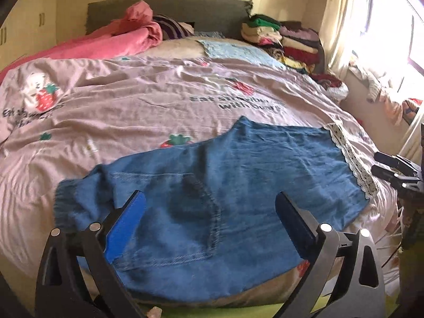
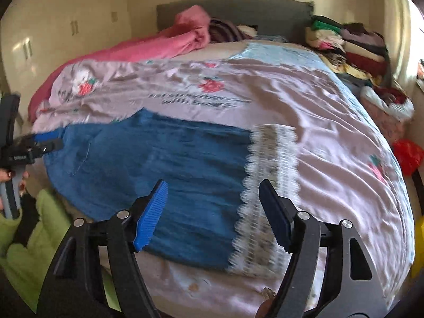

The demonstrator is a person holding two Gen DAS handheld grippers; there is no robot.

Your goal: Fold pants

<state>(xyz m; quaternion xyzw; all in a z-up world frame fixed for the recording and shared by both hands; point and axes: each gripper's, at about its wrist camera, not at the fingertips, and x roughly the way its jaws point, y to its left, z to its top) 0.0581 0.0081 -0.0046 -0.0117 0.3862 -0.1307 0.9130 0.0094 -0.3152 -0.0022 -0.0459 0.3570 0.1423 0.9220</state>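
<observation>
Blue denim pants (image 1: 212,185) with a white lace hem (image 1: 352,156) lie flat across the near part of the bed, waist to the left, hem to the right. My left gripper (image 1: 209,206) is open above the waist and back pocket, holding nothing. My right gripper (image 2: 213,198) is open above the hem end of the pants (image 2: 164,164), its fingers either side of the lace trim (image 2: 267,185). The left gripper also shows at the left edge of the right wrist view (image 2: 45,145), and the right gripper at the right edge of the left wrist view (image 1: 392,169).
The pink printed bedspread (image 1: 132,100) covers the bed. A pink blanket (image 1: 119,42) lies at the far left, stacked folded clothes (image 1: 286,39) at the far right by the grey headboard (image 1: 172,8). A window (image 1: 397,26) is at the right. A green cushion (image 2: 31,251) sits by the near edge.
</observation>
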